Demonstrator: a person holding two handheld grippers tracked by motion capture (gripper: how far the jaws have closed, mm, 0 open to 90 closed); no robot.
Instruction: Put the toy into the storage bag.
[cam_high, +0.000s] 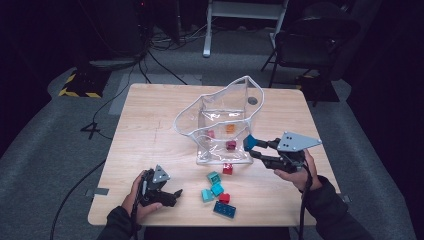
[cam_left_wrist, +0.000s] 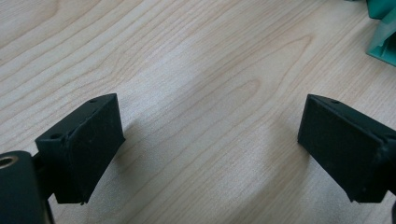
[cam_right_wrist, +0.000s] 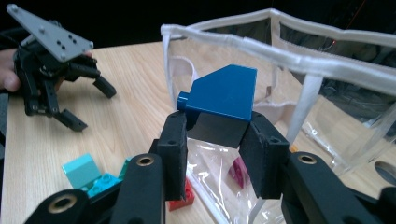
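Observation:
A dark blue sloped brick (cam_right_wrist: 222, 95) is clamped between the pads of my right gripper (cam_right_wrist: 215, 140), which is shut on it. In the high view that brick (cam_high: 249, 142) hangs at the right side of a clear plastic bag (cam_high: 220, 115) with white trim, a little above the table, with the right gripper (cam_high: 256, 149) behind it. The bag stands open and holds an orange brick (cam_high: 230, 128) and a maroon brick (cam_high: 230, 145). My left gripper (cam_high: 170, 196) rests low at the table's front left, its jaws open (cam_left_wrist: 210, 140) over bare wood with nothing between them.
Loose bricks lie in front of the bag: a red brick (cam_high: 227, 169), several teal bricks (cam_high: 214, 177) and a blue flat brick (cam_high: 225, 210). The wooden table (cam_high: 150, 130) has bare room on its left half. A chair (cam_high: 310, 40) stands beyond the far right corner.

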